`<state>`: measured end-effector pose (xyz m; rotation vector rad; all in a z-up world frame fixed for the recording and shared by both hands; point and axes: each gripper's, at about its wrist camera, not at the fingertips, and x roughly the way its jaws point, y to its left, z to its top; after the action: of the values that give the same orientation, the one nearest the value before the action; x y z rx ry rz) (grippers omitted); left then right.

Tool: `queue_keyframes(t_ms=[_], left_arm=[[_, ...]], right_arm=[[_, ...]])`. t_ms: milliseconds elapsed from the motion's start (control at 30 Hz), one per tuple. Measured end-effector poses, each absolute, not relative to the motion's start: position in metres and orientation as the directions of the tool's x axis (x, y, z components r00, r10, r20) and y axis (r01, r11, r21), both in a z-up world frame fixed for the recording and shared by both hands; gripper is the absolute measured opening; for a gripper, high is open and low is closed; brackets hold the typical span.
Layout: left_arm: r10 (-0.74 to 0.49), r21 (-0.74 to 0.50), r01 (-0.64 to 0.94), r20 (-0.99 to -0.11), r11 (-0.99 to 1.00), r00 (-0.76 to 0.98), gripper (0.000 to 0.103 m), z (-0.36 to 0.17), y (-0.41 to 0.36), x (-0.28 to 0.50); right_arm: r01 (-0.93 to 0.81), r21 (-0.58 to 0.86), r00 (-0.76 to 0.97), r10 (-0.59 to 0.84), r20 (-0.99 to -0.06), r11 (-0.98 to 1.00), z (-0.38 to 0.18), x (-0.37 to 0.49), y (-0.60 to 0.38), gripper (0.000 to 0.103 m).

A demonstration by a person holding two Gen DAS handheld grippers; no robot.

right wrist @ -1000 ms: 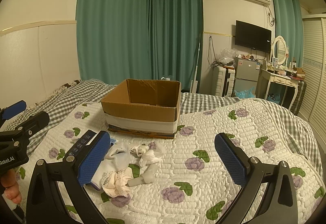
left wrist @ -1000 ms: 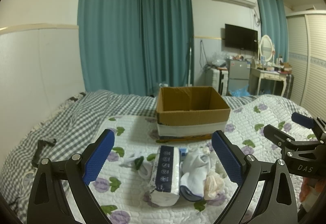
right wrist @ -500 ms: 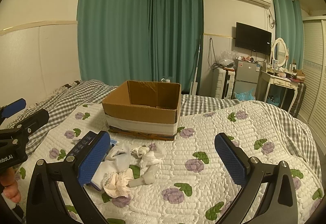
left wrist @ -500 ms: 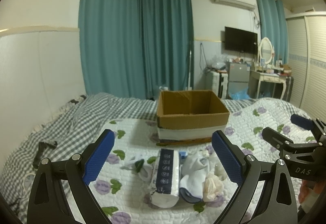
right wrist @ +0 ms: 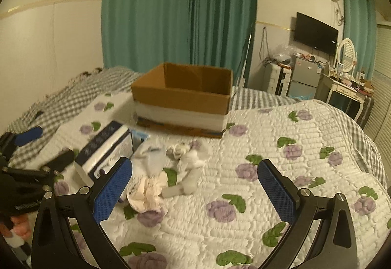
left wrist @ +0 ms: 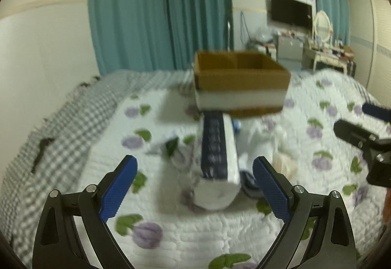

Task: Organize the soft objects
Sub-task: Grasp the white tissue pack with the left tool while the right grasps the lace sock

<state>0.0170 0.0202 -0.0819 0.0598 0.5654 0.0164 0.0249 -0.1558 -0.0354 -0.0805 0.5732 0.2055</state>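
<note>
A white tissue pack with a navy band (left wrist: 216, 159) (right wrist: 105, 151) lies on the quilt, straight ahead of my open left gripper (left wrist: 195, 186), which hovers just short of it. Right of the pack sit white socks (right wrist: 188, 164), a pale pink crumpled cloth (right wrist: 146, 193) and a small blue item (right wrist: 139, 135). An open cardboard box (left wrist: 240, 80) (right wrist: 183, 95) stands behind the pile. My right gripper (right wrist: 194, 188) is open above the quilt, to the right of the pile, with nothing between its fingers.
The floral quilt (right wrist: 293, 151) covers the bed over a grey checked sheet (left wrist: 56, 127). A dark object (left wrist: 40, 149) lies on the sheet at left. Teal curtains, a TV and a dressing table stand beyond the bed.
My left gripper has moved forward and down toward the tissue pack, blurring its view. My right gripper has also advanced toward the pile. Both stay open.
</note>
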Motion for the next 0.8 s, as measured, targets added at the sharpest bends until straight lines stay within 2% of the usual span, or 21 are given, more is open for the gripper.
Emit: queue_keyframes(t_ms=[167, 233, 300, 333, 367, 400, 433, 700, 800], left_arm=[[0.012, 0.069, 0.037, -0.605, 0.997, 0.796, 0.096, -0.116, 0.014, 0.03], [-0.006, 0.037, 0.037, -0.616, 0.999, 0.787, 0.089, -0.122, 0.02, 0.034], [-0.032, 0.004, 0.044, -0.619, 0.999, 0.785, 0.076, -0.124, 0.025, 0.038], [-0.047, -0.008, 0.054, -0.619, 0.999, 0.784, 0.073, -0.125, 0.025, 0.04], [-0.061, -0.015, 0.066, -0.619, 0.998, 0.783, 0.063, -0.126, 0.025, 0.043], [-0.077, -0.021, 0.081, -0.619, 0.996, 0.782, 0.048, -0.127, 0.025, 0.044], [-0.092, -0.025, 0.097, -0.618, 0.995, 0.781, 0.045, -0.128, 0.024, 0.046], [-0.127, -0.029, 0.137, -0.596, 0.99, 0.793, 0.041, -0.127, 0.031, 0.04], [-0.119, -0.019, 0.133, -0.587, 0.991, 0.801, 0.04, -0.125, 0.036, 0.034]], right_arm=[[-0.224, -0.034, 0.792, 0.162, -0.588, 0.974, -0.053, 0.034, -0.149, 0.103], [-0.228, -0.038, 0.779, 0.159, -0.606, 0.973, -0.06, 0.039, -0.147, 0.103], [-0.237, -0.044, 0.761, 0.157, -0.629, 0.97, -0.068, 0.044, -0.143, 0.103], [-0.243, -0.045, 0.751, 0.158, -0.641, 0.969, -0.073, 0.047, -0.142, 0.103], [-0.254, -0.046, 0.736, 0.162, -0.658, 0.966, -0.079, 0.05, -0.139, 0.103], [-0.263, -0.047, 0.725, 0.165, -0.669, 0.964, -0.082, 0.052, -0.136, 0.103], [-0.269, -0.047, 0.72, 0.168, -0.674, 0.962, -0.085, 0.053, -0.133, 0.103], [-0.376, -0.05, 0.632, 0.217, -0.744, 0.925, -0.113, 0.064, -0.101, 0.103], [-0.397, -0.032, 0.598, 0.233, -0.767, 0.917, -0.121, 0.072, -0.093, 0.091]])
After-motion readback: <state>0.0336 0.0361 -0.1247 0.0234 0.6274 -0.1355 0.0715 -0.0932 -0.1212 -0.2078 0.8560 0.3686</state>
